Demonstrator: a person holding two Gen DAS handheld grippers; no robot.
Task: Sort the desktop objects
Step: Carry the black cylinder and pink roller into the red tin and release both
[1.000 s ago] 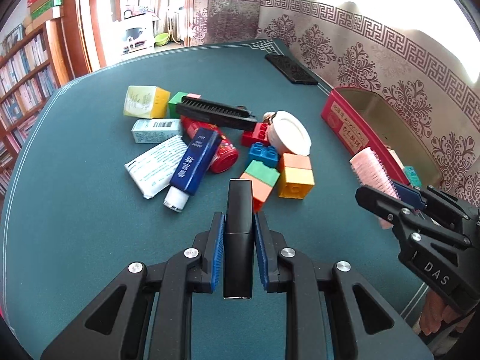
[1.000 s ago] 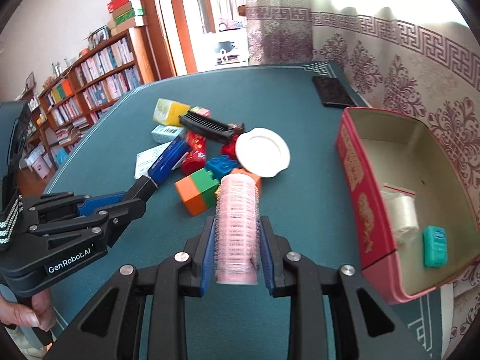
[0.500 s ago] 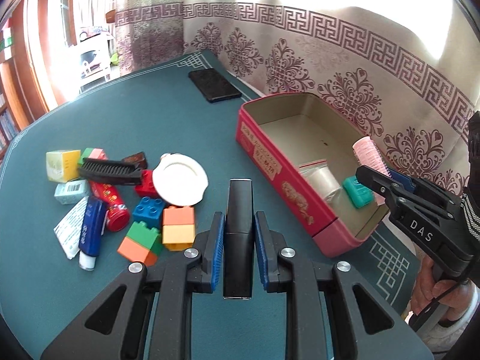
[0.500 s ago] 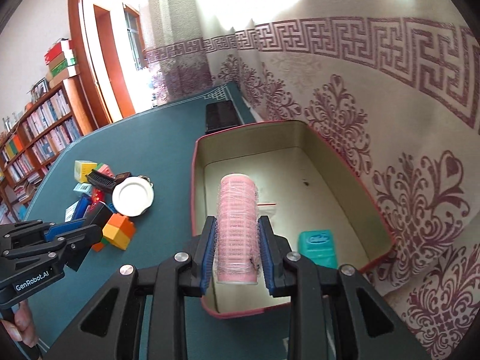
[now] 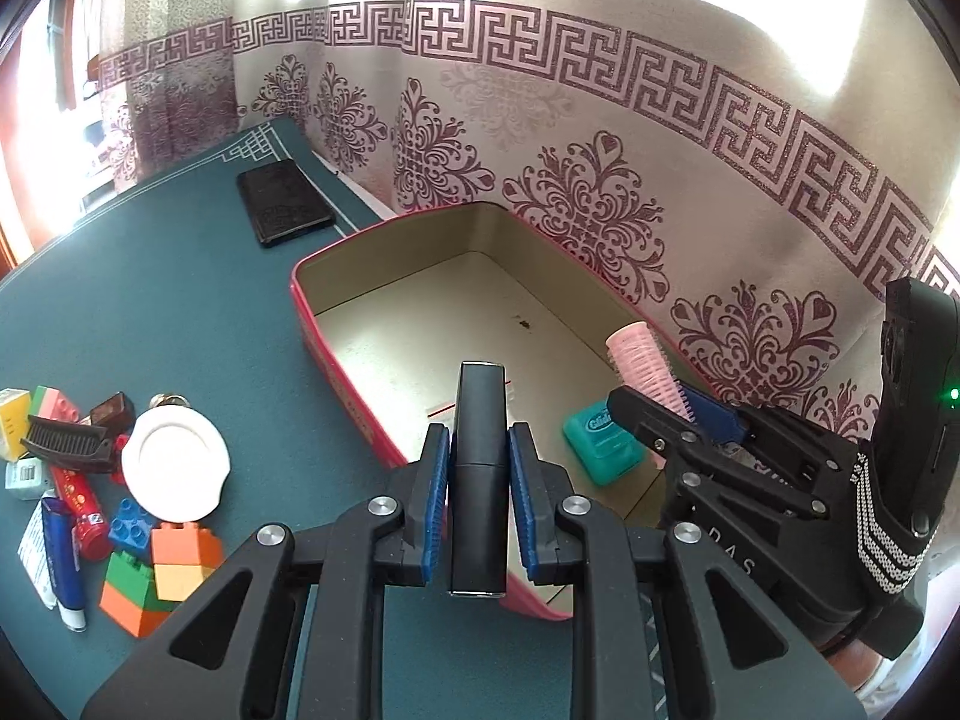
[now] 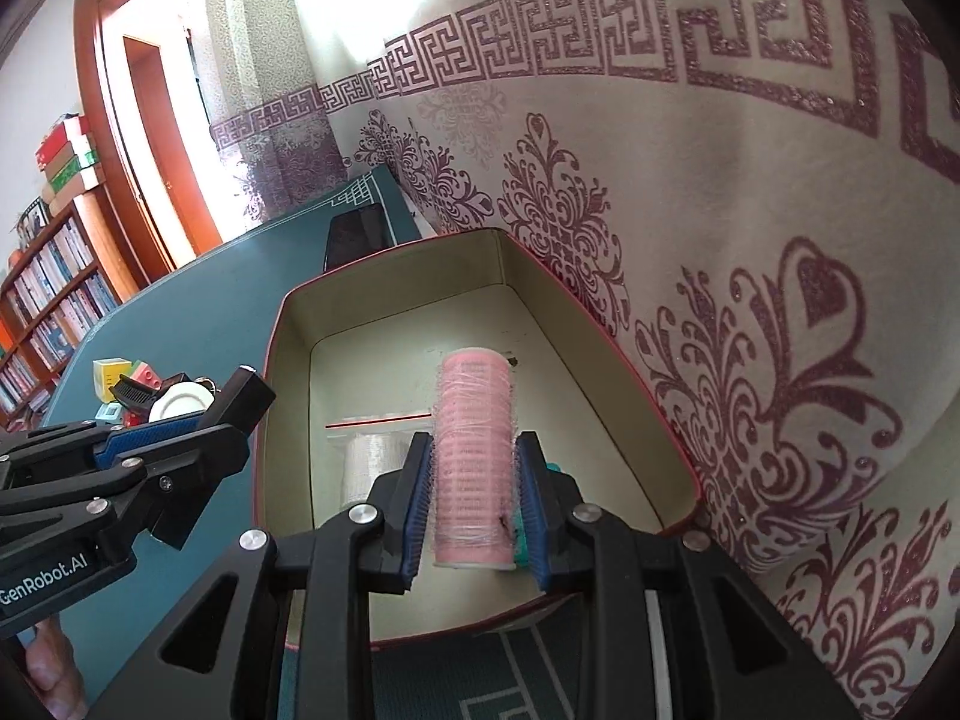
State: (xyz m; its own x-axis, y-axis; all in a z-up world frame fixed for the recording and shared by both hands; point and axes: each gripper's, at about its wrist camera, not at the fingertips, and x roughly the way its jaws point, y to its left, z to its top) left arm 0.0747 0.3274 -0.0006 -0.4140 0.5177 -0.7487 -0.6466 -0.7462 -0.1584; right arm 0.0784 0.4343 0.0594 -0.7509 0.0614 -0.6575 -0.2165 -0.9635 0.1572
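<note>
Both grippers loaded, left gripper (image 5: 478, 483) clamping black tube (image 5: 478, 480), right gripper (image 6: 474, 501) clamping pink roller (image 6: 474, 462): lower inside red tin (image 5: 336, 354), then release.

Teal table (image 5: 180, 312) with red tin (image 5: 336, 360), black wallet (image 5: 285, 210), toy clutter (image 5: 120, 510)
</note>
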